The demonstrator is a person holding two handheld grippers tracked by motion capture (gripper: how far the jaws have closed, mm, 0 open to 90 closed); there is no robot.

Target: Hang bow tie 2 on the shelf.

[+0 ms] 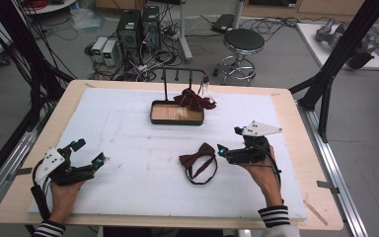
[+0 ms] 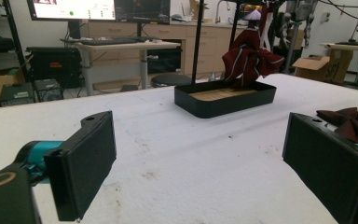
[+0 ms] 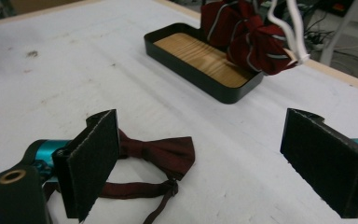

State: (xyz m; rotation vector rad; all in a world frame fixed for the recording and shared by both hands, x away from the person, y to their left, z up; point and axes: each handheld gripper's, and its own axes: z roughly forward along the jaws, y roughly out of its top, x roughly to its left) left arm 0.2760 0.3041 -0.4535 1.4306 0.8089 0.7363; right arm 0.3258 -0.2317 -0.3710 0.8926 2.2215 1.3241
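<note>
Right gripper (image 3: 200, 163) open; tray (image 3: 186, 70) holds dark-red ties (image 3: 247, 39).

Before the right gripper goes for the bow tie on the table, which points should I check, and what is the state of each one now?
1. Right gripper jaws open: ok, they stand wide with nothing between them.
2. Bow tie free on the white mat: ok, it lies flat with its strap looped beside it, touching no gripper.
3. Right gripper near the bow tie: ok, it sits just to the right of it.
4. Left gripper out of the way: ok, open at the far left.
5. Rack above the tray has a free hook: cannot tell, one bow tie already hangs there.
</note>
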